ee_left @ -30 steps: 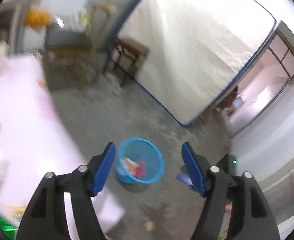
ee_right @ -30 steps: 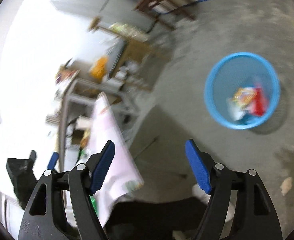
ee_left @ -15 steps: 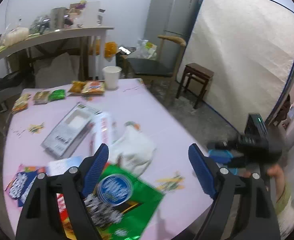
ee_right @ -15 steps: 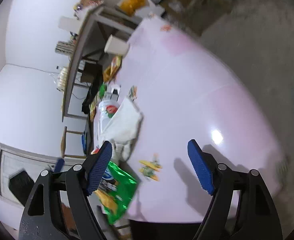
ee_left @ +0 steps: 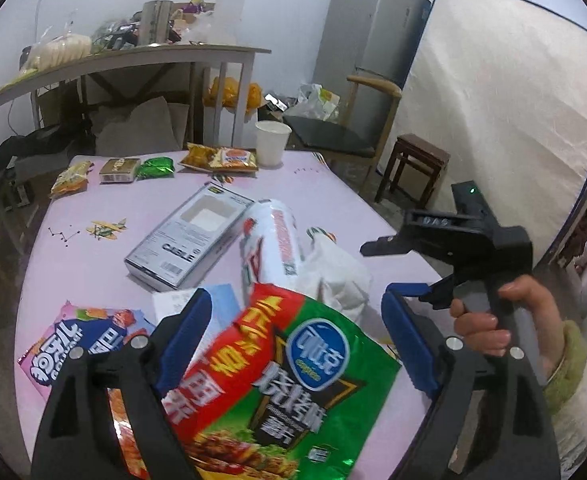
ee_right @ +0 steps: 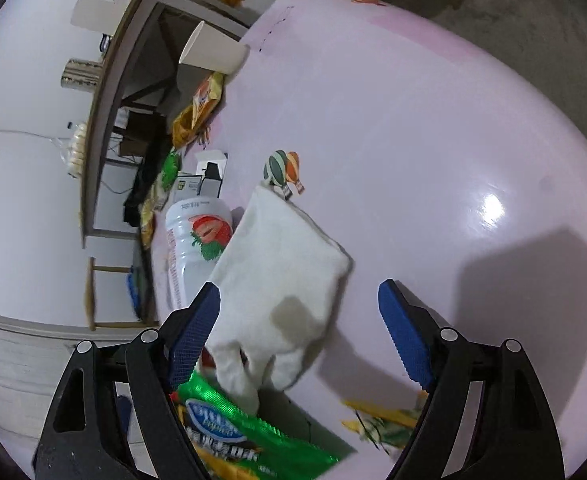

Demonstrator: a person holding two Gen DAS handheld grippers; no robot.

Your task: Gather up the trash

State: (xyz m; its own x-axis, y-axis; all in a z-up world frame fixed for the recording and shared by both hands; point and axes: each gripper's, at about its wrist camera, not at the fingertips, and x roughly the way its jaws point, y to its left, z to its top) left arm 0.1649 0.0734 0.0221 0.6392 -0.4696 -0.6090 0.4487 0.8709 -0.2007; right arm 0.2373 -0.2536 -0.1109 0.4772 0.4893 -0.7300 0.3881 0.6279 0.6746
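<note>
bare pink tabletop (ee_right: 413,128) right of white glove (ee_right: 281,280), wrappers leftward

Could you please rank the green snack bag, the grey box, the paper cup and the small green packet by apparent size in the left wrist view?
1. green snack bag, though nearness to the camera inflates it
2. grey box
3. paper cup
4. small green packet

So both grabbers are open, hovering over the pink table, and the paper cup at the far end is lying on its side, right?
Not quite: the paper cup stands upright, as the left wrist view shows. The left gripper and right gripper are indeed open over the pink table.
</note>
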